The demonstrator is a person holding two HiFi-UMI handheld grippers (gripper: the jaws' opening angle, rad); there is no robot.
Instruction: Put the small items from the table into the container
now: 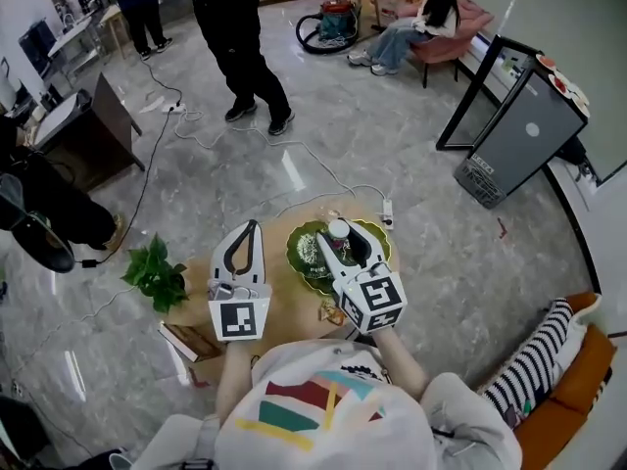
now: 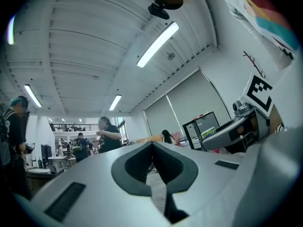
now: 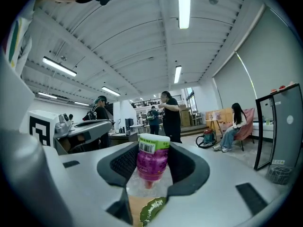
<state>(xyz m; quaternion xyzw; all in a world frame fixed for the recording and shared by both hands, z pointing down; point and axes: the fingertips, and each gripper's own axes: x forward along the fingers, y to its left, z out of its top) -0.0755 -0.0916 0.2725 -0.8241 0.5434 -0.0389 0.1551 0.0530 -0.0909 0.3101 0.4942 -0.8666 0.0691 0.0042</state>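
Small bottle clamped in the right hand-held gripper, above the green container

The small bottle (image 3: pixel 152 162) – purple label, pale band with a barcode at its top – stands upright between the jaws of the right hand-held gripper (image 3: pixel 154 150), whose dark pads press on it from both sides. It is held clear of the wooden surface (image 1: pixel 294 306). In the head view the green container (image 1: pixel 297 241) lies directly below this hand-held gripper, its leaf-like rim showing under the jaws. A small snack packet (image 1: pixel 331 311) lies on the surface just beneath the marker cube. The left hand-held gripper (image 2: pixel 151 143) hangs beside the right one at a similar height, its jaws together at the tips with nothing between them. A potted plant (image 1: pixel 155 272) stands out to its left – a book (image 1: pixel 191 341) lies below its cube at the surface's edge.
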